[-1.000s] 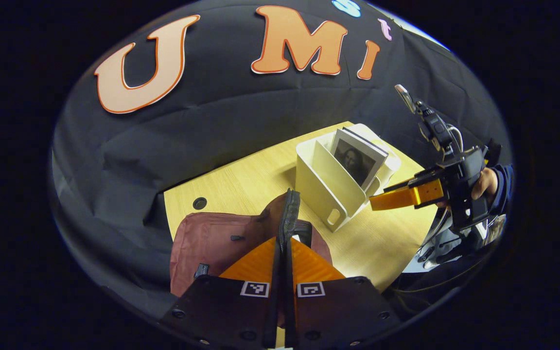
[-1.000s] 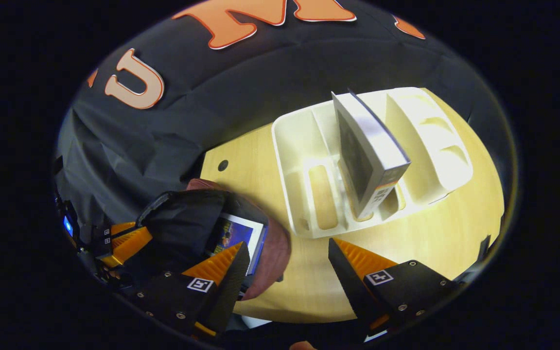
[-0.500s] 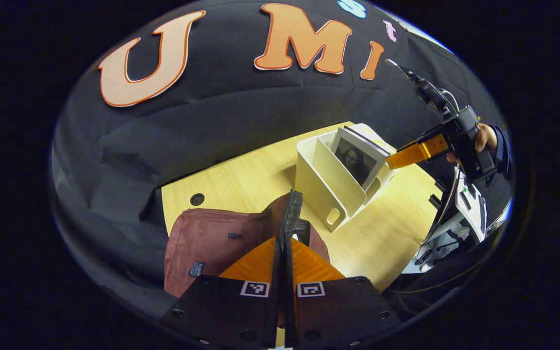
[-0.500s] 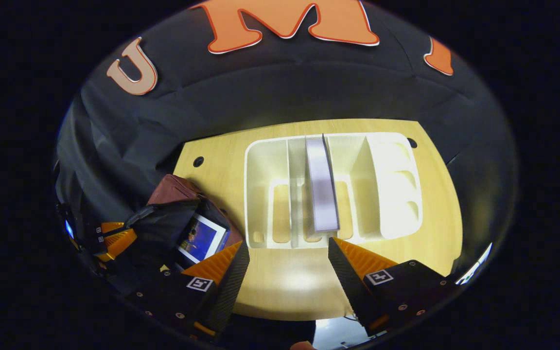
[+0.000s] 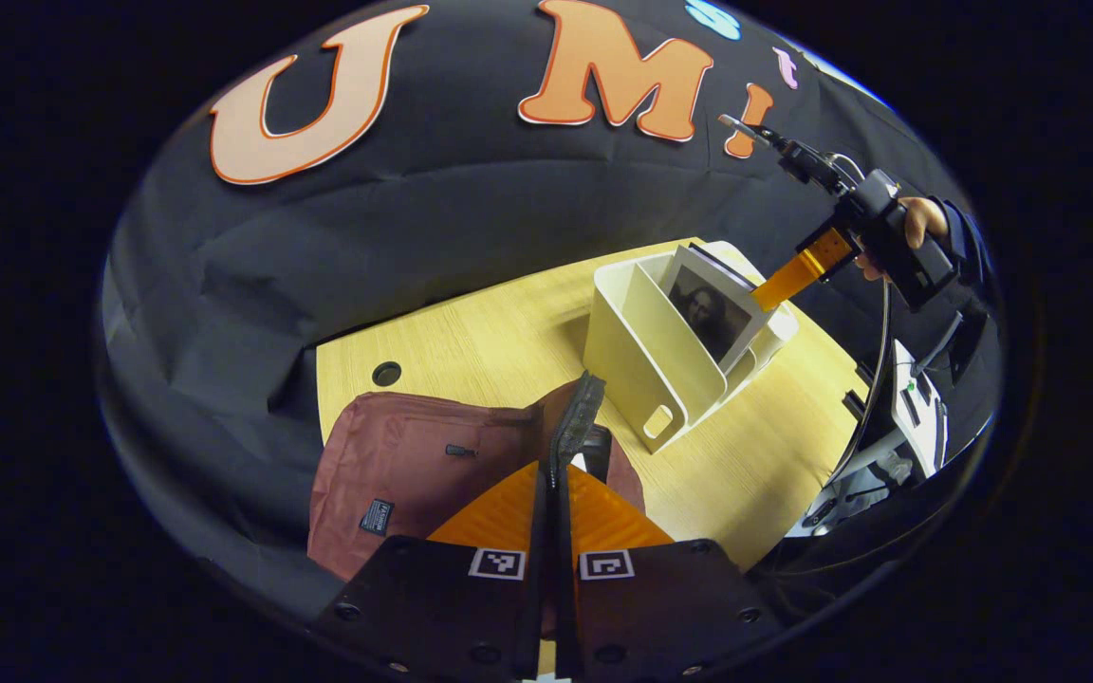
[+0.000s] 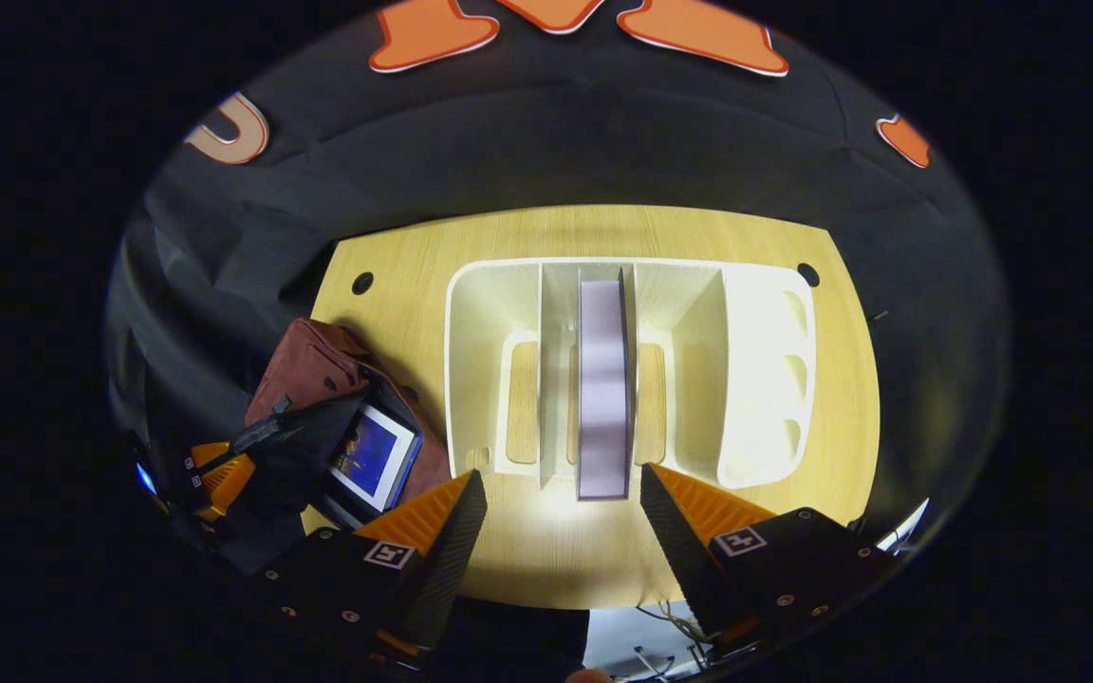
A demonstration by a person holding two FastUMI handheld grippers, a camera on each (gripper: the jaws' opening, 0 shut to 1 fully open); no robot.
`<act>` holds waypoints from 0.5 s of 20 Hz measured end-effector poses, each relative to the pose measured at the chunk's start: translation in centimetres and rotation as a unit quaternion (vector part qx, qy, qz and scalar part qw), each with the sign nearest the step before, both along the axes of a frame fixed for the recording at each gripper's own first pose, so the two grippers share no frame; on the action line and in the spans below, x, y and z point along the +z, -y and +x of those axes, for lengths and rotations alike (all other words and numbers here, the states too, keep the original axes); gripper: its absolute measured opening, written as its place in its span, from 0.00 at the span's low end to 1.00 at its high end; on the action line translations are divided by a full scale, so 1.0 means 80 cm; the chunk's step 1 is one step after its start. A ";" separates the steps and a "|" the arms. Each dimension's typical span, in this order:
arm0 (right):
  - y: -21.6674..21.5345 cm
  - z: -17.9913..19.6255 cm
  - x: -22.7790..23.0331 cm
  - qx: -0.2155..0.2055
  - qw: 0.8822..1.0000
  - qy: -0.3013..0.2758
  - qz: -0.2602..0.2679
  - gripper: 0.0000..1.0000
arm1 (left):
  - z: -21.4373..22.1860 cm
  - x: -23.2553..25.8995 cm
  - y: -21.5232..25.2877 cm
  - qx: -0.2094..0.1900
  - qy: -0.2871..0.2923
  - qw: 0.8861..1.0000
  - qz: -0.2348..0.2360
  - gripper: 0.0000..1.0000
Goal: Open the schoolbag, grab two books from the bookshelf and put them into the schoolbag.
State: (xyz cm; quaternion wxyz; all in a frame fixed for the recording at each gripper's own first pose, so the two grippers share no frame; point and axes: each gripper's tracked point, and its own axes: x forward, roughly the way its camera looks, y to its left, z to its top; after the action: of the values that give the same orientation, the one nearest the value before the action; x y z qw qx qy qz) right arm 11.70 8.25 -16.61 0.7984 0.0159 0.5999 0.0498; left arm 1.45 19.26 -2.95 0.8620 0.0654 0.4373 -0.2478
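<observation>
Now: schoolbag [image 6: 319,365] holds one book [image 6: 372,455] | bookshelf [image 6: 755,370] another [image 6: 602,379] | left fingers [image 5: 546,493] seemingly pinch flap [image 5: 573,427] | right [image 6: 561,517] apart

A light wooden table [image 6: 850,398] with rounded corners fills the middle of the scene, its grain running lengthwise. Two small round dark holes [image 6: 362,283] sit in the tabletop near its far corners, one on the left and one on the right. Behind and around the table hangs wrinkled black cloth [image 5: 395,237]. At the table's near right edge, white equipment with trailing cables [image 5: 898,427] stands beside it.
</observation>
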 end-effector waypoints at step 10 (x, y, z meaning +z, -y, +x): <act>-0.002 0.046 -0.044 0.023 0.997 -0.072 -0.018 0.98 | 0.005 -0.017 -0.003 0.017 -0.018 1.000 0.000 0.07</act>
State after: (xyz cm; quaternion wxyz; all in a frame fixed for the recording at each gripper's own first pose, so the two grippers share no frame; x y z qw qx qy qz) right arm 15.39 8.40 -20.13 0.7518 -0.0086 0.6570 0.0560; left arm 1.87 19.47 -4.33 0.8580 0.0536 0.4538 -0.2347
